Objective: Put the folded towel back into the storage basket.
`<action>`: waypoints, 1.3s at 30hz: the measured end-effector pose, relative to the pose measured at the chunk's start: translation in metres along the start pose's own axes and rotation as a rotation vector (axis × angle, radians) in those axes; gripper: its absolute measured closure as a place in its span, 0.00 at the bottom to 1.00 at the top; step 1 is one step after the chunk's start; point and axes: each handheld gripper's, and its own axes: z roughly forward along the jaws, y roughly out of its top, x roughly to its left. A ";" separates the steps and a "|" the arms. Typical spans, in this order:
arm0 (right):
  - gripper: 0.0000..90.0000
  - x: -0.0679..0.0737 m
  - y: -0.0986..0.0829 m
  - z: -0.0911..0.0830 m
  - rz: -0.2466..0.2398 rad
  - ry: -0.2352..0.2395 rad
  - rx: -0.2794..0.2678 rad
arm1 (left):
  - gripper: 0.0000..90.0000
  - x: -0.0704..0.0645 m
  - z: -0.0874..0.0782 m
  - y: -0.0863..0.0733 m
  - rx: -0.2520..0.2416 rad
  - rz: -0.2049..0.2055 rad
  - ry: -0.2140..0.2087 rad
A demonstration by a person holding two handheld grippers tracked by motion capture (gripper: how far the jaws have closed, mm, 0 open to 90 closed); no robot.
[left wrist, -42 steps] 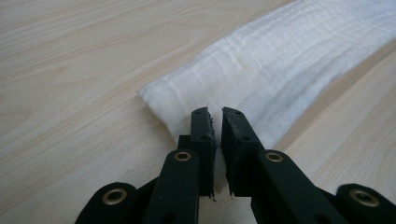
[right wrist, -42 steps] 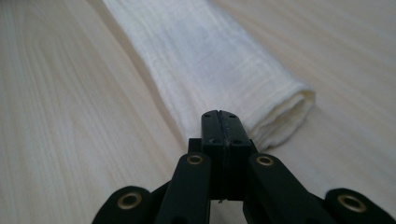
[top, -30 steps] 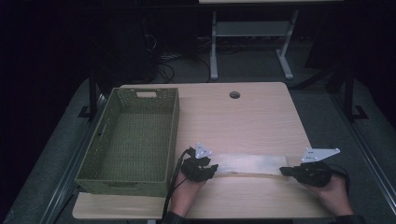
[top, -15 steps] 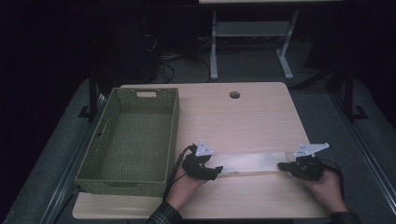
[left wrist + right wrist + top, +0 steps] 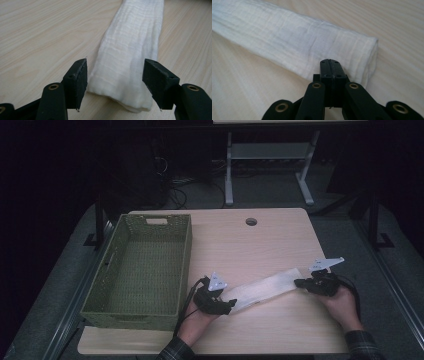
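A long folded white cloth (image 5: 265,287) lies slantwise on the front part of the wooden table (image 5: 250,245). My left gripper (image 5: 229,305) is at its near left end. In the left gripper view that gripper (image 5: 115,80) is open, with a jaw on each side of the cloth (image 5: 130,50) and neither touching it. My right gripper (image 5: 300,283) is at the cloth's far right end. In the right gripper view the gripper (image 5: 329,65) is shut, its tips pinching the edge of the cloth (image 5: 287,37) near the end.
A green woven basket (image 5: 131,315) stands on the table's left side and looks empty. A round cable hole (image 5: 251,221) lies near the table's far edge. Beyond the table are a white table frame (image 5: 270,150) and cables on the floor.
My right gripper has moved away from the person and a little left, and the cloth's right end swung with it, so the strip now lies slanted. The left gripper has hardly moved.
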 end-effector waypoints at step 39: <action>0.61 -0.023 0.056 0.043 0.004 0.047 -0.064 | 0.71 0.004 0.008 0.007 0.004 0.009 -0.025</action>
